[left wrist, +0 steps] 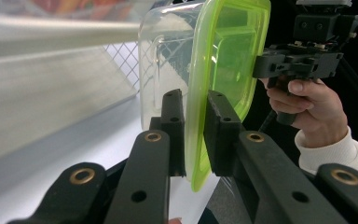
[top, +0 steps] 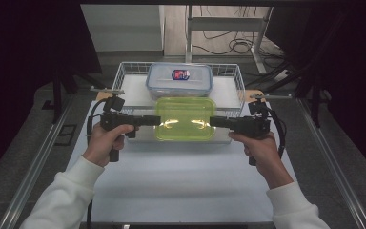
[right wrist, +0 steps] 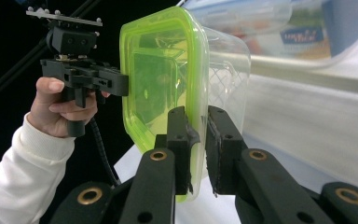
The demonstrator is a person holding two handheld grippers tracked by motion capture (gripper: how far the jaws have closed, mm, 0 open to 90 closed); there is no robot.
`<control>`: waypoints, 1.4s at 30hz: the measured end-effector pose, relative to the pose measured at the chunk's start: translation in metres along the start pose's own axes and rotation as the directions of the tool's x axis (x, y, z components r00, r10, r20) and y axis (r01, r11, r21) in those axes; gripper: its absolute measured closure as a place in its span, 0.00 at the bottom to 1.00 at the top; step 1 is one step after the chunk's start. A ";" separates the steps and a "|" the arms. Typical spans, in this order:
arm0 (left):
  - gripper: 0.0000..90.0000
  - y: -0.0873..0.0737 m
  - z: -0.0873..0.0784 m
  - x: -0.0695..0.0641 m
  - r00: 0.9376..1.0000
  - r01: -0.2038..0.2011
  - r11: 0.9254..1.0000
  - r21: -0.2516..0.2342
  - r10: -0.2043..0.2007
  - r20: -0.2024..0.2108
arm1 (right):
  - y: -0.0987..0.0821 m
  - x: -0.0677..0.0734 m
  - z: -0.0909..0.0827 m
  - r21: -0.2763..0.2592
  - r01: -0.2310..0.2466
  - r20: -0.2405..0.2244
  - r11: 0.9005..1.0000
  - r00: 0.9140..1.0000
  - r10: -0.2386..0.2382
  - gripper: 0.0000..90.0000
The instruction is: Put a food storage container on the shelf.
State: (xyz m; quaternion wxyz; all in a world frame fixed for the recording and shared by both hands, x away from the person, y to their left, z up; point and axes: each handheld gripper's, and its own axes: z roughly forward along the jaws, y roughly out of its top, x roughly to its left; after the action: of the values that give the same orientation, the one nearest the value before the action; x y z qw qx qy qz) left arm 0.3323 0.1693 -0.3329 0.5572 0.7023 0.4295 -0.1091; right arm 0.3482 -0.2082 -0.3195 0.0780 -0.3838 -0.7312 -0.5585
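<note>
The left gripper view puts us right at the left gripper [left wrist: 196, 135], where our two black jaws are clamped on the lime-green rim of the green-lidded container [left wrist: 223, 60], one pad on the clear body side and the other on the lid side, with the rim pinched between them. Past that edge we see the container's transparent tub and, on its far side, the right gripper [left wrist: 265, 65] gripped by our right hand [left wrist: 307, 105], a white sleeve trailing behind it. In the right gripper view the picture is mirrored: our jaws close on the opposite rim of the same container, the pads pressing the green edge from both sides, and the left hand [right wrist: 58, 109] holds its gripper against the far edge. From the high view we see the container held level between the two grippers, left [top: 153, 120] and right [top: 214, 121], each biting a short side, so the box hangs in the air above the white table [top: 181, 181], just in front of the wire basket [top: 124, 71]. The front rail of the basket lies behind and partly beneath the container. Inside the basket rests a second container with a blue-grey lid [top: 179, 80] bearing a small label, close behind the green one but apart from it. Our forearms in white sleeves come in from the bottom corners, and a black cable loops from each gripper.
</note>
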 end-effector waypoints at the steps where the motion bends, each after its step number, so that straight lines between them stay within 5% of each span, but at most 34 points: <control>1: 0.88 0.003 0.000 0.000 1.000 -0.003 1.000 0.001 0.003 -0.001 | 0.002 0.000 0.000 -0.002 0.002 -0.001 1.000 1.000 -0.002 0.89; 27: 0.89 0.094 -0.012 0.003 0.999 -0.018 1.000 0.010 0.018 -0.026 | 0.084 -0.001 0.004 -0.028 -0.013 -0.017 1.000 1.000 0.013 0.89; 37: 0.89 0.133 -0.011 0.024 0.999 0.005 1.000 0.027 -0.004 -0.048 | 0.119 -0.018 0.022 -0.032 -0.045 -0.022 0.998 0.999 0.044 0.89; 42: 0.89 0.140 -0.003 0.046 0.997 0.061 0.998 0.026 -0.060 -0.041 | 0.128 -0.036 0.036 -0.019 -0.090 0.001 0.996 0.996 0.090 0.90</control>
State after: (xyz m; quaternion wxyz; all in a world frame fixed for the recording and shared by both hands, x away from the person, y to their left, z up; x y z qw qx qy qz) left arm 0.4610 0.1927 -0.2646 0.5350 0.6988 0.4601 -0.1174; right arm 0.4673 -0.1834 -0.2553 0.0987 -0.4175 -0.7078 -0.5612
